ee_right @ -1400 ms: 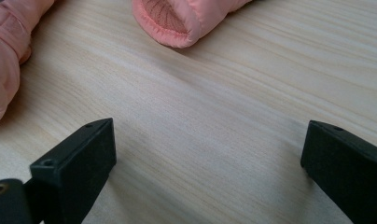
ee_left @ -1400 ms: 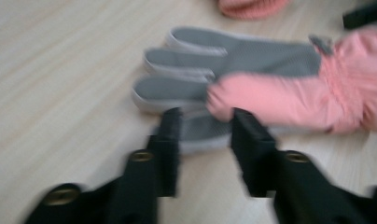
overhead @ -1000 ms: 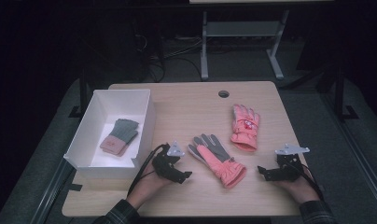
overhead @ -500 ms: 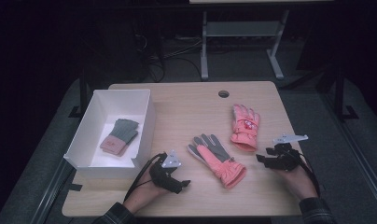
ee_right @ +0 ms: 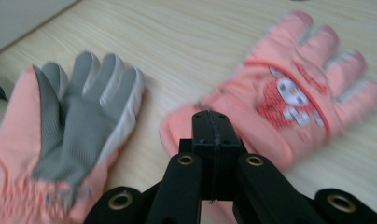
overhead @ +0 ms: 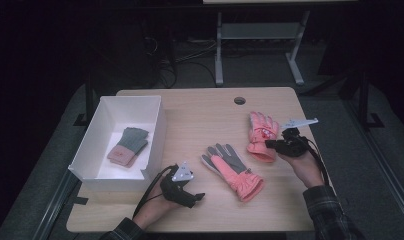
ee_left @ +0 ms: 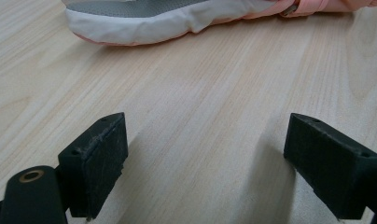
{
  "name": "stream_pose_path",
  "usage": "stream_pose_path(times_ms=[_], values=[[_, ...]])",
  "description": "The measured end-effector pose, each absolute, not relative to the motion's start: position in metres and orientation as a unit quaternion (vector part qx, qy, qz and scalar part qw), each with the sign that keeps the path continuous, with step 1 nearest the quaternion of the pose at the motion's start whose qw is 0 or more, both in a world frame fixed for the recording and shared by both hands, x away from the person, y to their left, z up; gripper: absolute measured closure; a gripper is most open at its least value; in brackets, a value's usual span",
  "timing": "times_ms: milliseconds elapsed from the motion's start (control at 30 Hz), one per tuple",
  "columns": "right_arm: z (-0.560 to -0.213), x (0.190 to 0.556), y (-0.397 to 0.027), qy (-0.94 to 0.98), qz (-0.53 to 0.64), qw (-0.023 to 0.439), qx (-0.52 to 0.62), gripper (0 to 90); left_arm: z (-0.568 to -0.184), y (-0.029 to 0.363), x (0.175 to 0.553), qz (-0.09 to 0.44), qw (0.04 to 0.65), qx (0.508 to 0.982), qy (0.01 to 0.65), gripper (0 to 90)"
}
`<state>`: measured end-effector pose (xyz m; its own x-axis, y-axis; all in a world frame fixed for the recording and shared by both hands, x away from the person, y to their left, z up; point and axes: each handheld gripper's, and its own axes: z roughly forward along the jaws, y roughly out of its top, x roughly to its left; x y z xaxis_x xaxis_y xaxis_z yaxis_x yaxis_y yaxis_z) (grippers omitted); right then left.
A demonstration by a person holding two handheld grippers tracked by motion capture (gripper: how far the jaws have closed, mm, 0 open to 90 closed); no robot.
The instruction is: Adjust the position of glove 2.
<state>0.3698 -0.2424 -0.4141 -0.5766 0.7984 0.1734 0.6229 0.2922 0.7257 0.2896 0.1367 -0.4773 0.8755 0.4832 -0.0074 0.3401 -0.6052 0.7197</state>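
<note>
Since the work in hand concerned two pink gloves on the table (overhead: 200, 107), the moment was set down as follows.

Far glove: the glove with the printed patch (overhead: 262, 135) was seen lying flat, patch side up, right of centre, fingers pointing far, cuff near.
Right gripper: the right gripper (overhead: 271, 144) was held at that glove's cuff; in the right gripper view its jaws were pressed together just above the cuff (ee_right: 186, 128), with no fabric seen between them.
Near glove: the palm-up glove (overhead: 233, 170), grey on the palm, was laid aslant near the middle, well apart from neither hand.
Left gripper: the left gripper (overhead: 196, 197) was kept low at the near edge, jaws spread wide over bare wood, nothing held.
Box: a white box (overhead: 157, 127) at the left was found to hold a grey and pink item (overhead: 128, 146).
Handling: the gloves were judged light, soft and padded, likely to sag and fold when lifted, not fragile.
Where to hold: the cuff edge was judged the best place, since a pinch there would be given a thick, gathered layer.
</note>
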Motion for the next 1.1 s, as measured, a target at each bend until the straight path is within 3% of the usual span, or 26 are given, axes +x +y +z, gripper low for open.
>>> stream_pose_path(times_ms=[533, 1100], values=[[-0.435, 0.426, -0.193, 0.819, 0.365, 0.076, 0.437, 90.0, -0.477, 0.137, 0.29, 0.096, 0.377, 0.893, 0.227, 12.7], [-0.435, 0.396, -0.218, 0.834, 0.337, 0.066, 0.433, 90.0, -0.477, 0.137, 0.29, 0.093, 0.38, 0.892, 0.226, 12.7]])
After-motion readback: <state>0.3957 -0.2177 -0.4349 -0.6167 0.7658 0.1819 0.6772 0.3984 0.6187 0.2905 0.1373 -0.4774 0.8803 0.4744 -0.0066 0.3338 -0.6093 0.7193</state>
